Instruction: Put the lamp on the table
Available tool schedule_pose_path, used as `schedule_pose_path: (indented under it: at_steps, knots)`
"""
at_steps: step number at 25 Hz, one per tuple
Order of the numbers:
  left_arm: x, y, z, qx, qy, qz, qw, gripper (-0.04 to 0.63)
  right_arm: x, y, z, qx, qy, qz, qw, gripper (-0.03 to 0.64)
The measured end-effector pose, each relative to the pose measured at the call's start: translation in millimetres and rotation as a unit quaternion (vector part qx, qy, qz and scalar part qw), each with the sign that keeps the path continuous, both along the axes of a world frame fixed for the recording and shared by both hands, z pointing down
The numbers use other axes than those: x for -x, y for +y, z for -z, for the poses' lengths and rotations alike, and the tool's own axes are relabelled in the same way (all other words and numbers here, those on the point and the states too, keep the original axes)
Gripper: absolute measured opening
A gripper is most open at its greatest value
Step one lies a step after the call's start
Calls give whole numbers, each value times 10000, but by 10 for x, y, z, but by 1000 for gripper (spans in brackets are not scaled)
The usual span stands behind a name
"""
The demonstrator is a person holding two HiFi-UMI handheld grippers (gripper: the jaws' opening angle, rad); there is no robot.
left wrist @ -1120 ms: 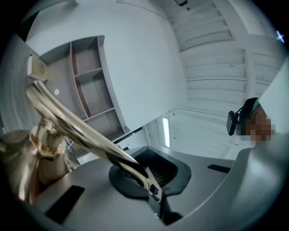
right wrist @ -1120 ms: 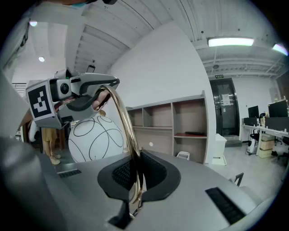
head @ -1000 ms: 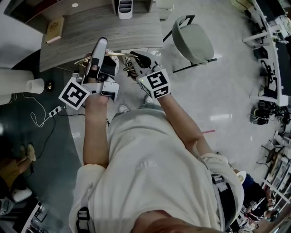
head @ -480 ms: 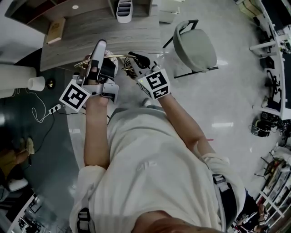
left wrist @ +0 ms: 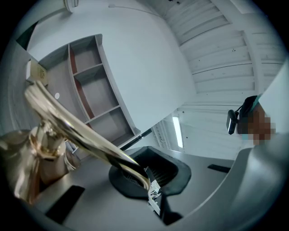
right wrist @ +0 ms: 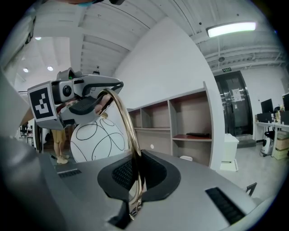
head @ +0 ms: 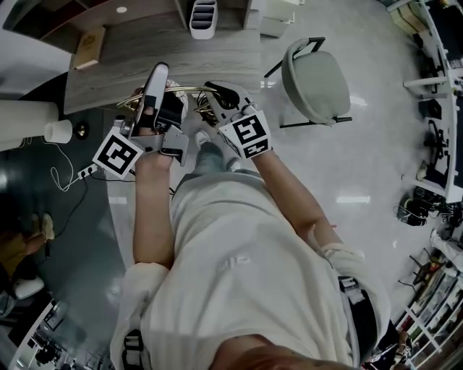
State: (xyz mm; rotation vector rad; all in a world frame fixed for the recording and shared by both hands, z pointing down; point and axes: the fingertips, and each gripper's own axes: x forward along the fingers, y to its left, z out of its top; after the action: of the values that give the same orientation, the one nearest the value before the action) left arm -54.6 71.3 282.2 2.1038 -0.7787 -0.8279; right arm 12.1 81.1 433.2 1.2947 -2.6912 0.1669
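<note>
The lamp has a curved gold arm and a white globe shade with black lines. Both grippers carry it in the air, short of the wood-grain table. My left gripper is shut on the arm, whose gold fitting shows at the left. My right gripper is shut on the arm's other end, which runs down between its jaws. The right gripper view also shows the left gripper holding the top of the arc above the shade.
On the table lie a book and a white organizer. A grey chair stands to the right of the table. A white cylinder and a power strip with cable are on the dark floor at left. Open shelves line the wall.
Both grips hold unchanged. The chair has drifted slightly right and down in the head view, and the person's foot now shows below the grippers.
</note>
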Motion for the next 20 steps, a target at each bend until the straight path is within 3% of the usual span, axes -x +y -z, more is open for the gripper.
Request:
schedule_pose_path:
  at_steps: [5, 20]
  knots:
    - [41, -447, 82, -156, -37, -102, 9998, 14, 79, -502, 70, -61, 31, -46, 10000, 26]
    - [599, -1790, 58, -124, -93, -315, 9994, 14, 641, -1863, 23, -22, 87, -298, 9995, 26]
